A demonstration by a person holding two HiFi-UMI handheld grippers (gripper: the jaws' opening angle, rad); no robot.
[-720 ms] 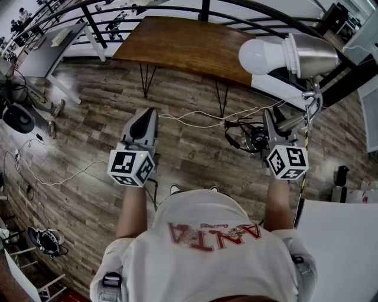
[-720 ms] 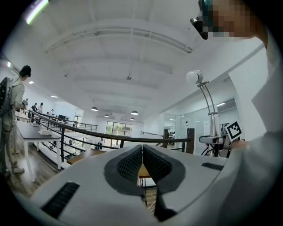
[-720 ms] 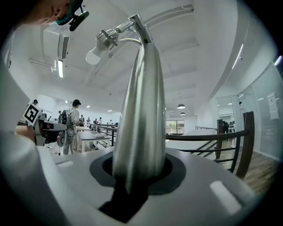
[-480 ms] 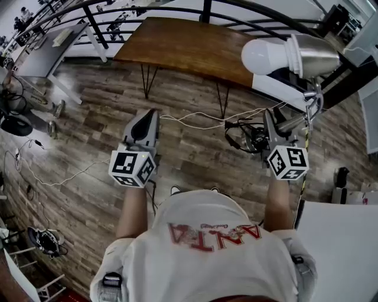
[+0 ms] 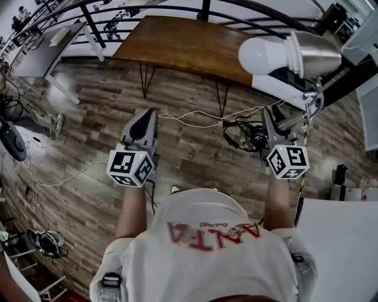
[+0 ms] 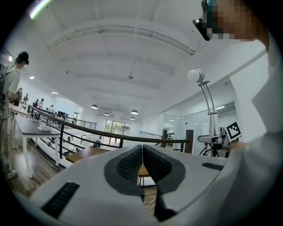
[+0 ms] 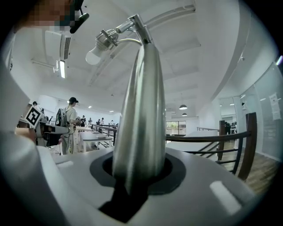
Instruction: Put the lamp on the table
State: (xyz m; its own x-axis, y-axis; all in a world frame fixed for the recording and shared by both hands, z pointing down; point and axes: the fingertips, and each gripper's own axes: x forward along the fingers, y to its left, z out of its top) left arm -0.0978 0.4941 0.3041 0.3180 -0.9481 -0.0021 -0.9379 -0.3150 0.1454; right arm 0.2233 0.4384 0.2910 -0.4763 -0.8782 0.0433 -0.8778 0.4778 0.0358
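A silver desk lamp with a white bulb and a metal shade hangs in the air at the upper right of the head view. My right gripper is shut on the lamp's tapered metal stem, which rises from between the jaws toward the lamp head. The wooden table on hairpin legs stands ahead, beyond both grippers. My left gripper is held out over the floor, shut, with nothing between its pads.
A white cable and a black cable bundle lie on the wood floor before the table. A black railing runs behind it. A grey desk stands far left, a white surface at lower right. A person stands left.
The lamp and both grippers have barely shifted. At the left edge of the head view, a person's feet and a round black object have moved.
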